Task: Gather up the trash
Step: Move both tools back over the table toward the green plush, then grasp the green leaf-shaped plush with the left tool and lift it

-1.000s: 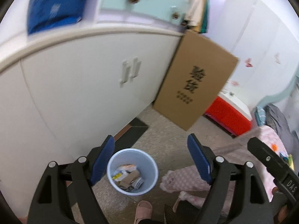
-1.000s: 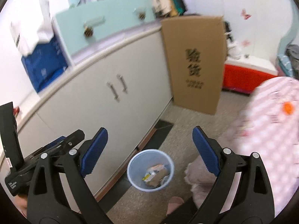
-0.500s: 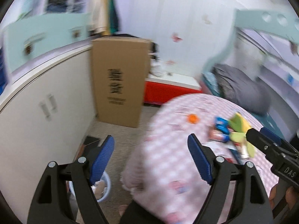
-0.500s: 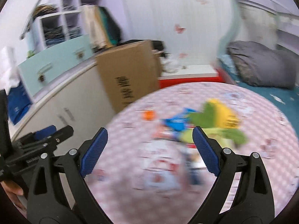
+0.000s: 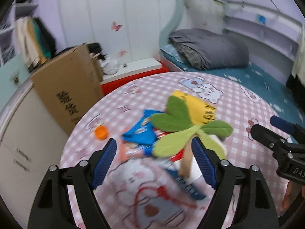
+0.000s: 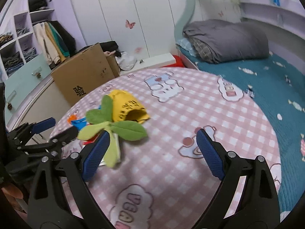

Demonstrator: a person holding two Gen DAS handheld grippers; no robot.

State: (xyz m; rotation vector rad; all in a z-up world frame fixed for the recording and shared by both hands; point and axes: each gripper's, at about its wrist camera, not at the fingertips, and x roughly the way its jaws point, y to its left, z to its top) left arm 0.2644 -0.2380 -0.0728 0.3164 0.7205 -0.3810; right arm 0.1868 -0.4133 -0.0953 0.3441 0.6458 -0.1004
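Two tongs are in play, both spread wide with nothing between their blue pads. The left gripper (image 5: pixel 153 160) fills the lower part of its own view, and the right gripper (image 6: pixel 152 150) does the same in its view. Each also shows as a dark shape at the edge of the other's picture: the right one at the right edge of the left view, the left one at the left edge of the right view.

The trash lies in one heap on the pink checked blanket (image 5: pixel 238 103), at the centre of the left view and at centre left in the right view. On top of it sits one plush toy (image 5: pixel 190 120) with a yellow body and green leaves. The left view shows one blue wrapper (image 5: pixel 141 131) under the leaves, one orange cap (image 5: pixel 100 132) alone to the left of the heap, a red and white packet (image 5: pixel 131 150) and a dark blue packet (image 5: pixel 188 187) nearer the camera; blur leaves the rest of the heap uncountable. In the right view the toy hides most of this, leaving only slivers of blue and orange.

One cardboard box (image 6: pixel 83 78) stands at upper left in both views. One folded grey quilt (image 6: pixel 226 40) lies at upper right on the teal bedspread (image 6: pixel 266 87). Only the right view shows the open shelves (image 6: pixel 17 43) with hanging clothes at upper left.
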